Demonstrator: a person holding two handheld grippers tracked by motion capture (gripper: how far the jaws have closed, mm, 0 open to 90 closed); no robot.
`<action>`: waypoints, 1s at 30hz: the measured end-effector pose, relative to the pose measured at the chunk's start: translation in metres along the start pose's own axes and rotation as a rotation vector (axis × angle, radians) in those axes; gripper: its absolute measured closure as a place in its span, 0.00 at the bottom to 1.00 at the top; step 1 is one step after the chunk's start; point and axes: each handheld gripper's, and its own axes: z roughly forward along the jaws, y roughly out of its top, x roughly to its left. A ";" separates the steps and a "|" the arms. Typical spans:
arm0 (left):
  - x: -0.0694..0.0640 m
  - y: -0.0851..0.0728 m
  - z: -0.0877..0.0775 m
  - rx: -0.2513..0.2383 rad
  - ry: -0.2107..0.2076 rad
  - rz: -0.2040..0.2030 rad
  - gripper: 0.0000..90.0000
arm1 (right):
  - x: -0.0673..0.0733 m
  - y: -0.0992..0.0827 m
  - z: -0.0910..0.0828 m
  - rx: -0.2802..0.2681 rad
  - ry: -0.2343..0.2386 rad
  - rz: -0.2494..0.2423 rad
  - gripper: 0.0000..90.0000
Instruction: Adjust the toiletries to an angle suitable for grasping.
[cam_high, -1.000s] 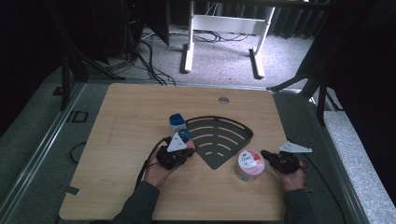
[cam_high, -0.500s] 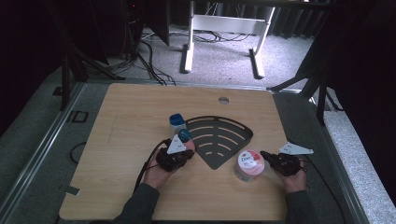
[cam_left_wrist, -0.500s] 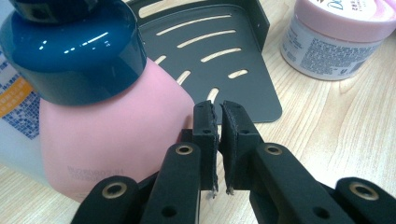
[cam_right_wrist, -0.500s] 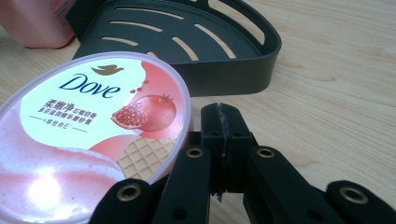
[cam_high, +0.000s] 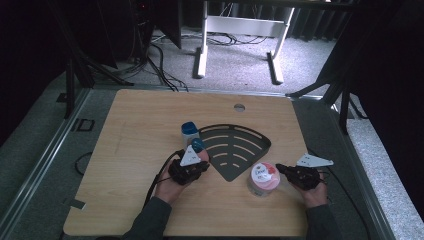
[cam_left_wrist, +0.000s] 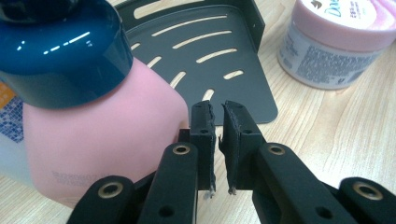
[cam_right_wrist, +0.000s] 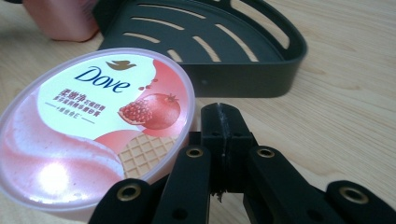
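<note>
Left gripper (cam_left_wrist: 217, 126) beside pink bottle (cam_left_wrist: 102, 140), fingers a narrow slit apart, just easing open, nothing between them; right gripper (cam_right_wrist: 223, 135) fingers closed together, empty, just beside Dove jar (cam_right_wrist: 93, 126); jar upright on bench (cam_high: 140, 125), near dark corner rack (cam_high: 235, 150); bottle at rack's left edge.
</note>
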 end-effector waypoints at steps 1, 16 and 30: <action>-0.001 0.000 0.000 -0.002 -0.002 0.001 0.91 | 0.001 0.000 0.000 0.002 0.006 -0.006 1.00; -0.033 0.008 0.022 0.041 -0.112 0.075 0.80 | 0.010 0.003 0.005 0.000 0.067 -0.052 1.00; -0.052 0.006 0.046 0.093 -0.227 0.093 0.66 | 0.020 0.004 0.007 0.009 0.123 -0.077 1.00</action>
